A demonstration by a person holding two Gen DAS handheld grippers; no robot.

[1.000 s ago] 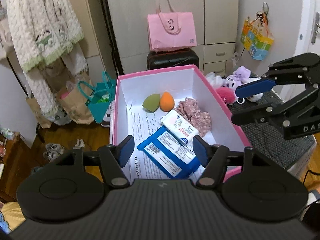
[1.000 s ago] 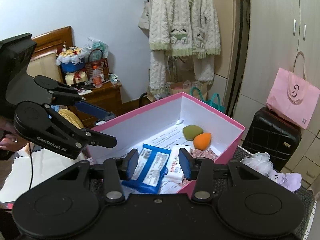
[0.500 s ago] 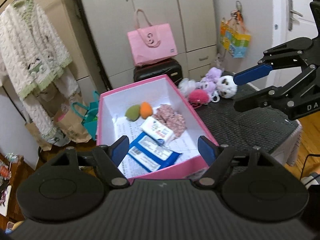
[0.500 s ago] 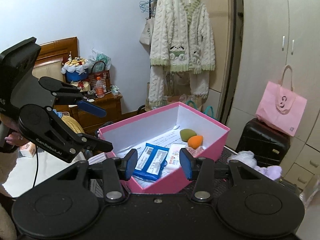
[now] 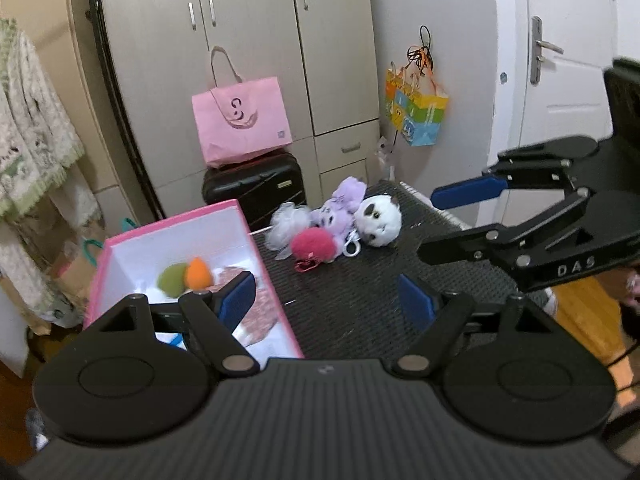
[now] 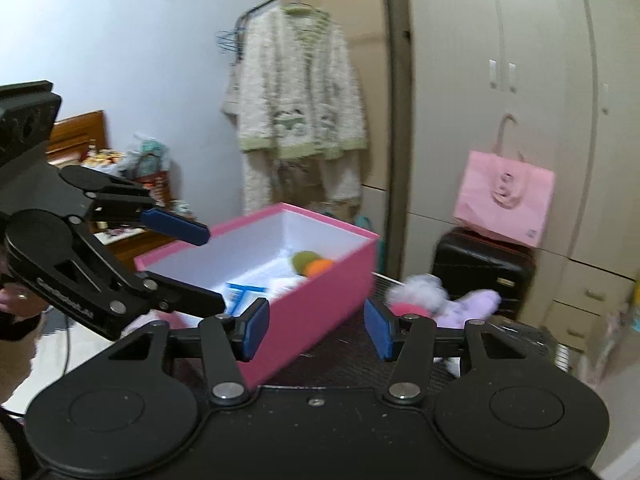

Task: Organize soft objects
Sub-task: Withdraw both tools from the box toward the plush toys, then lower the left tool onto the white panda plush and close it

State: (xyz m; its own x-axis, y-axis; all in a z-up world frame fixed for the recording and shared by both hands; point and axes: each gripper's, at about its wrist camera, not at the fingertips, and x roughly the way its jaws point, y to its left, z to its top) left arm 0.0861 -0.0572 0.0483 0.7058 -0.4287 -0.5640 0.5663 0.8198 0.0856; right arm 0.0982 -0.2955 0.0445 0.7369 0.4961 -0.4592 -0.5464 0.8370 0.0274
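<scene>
A pink box (image 5: pixel 256 248) stands on the left of a black mat (image 5: pixel 344 312). It holds a green sponge (image 5: pixel 172 278), an orange sponge (image 5: pixel 198 272) and a floral cloth (image 5: pixel 256 312). To the right of the box lie a pink pompom (image 5: pixel 312 245), a white mesh puff (image 5: pixel 288 226), a purple plush (image 5: pixel 340 204) and a white plush head (image 5: pixel 378 220). My left gripper (image 5: pixel 328 300) hovers over the mat short of the toys, its jaws opening with nothing between them. My right gripper (image 6: pixel 317 330), beside the box (image 6: pixel 320 312), is also opening and empty.
A pink tote bag (image 5: pixel 240 120) sits on a black suitcase (image 5: pixel 252 188) against grey cupboards behind the mat. A colourful bag (image 5: pixel 416 116) hangs by the white door. A knitted cardigan (image 6: pixel 300 92) hangs on a rack at the left. A blue pack (image 6: pixel 240 292) lies in the box.
Both views have swung from over the box toward the toys on the mat. Both grippers' jaws stand wider than before. The box's contents lie as they did.
</scene>
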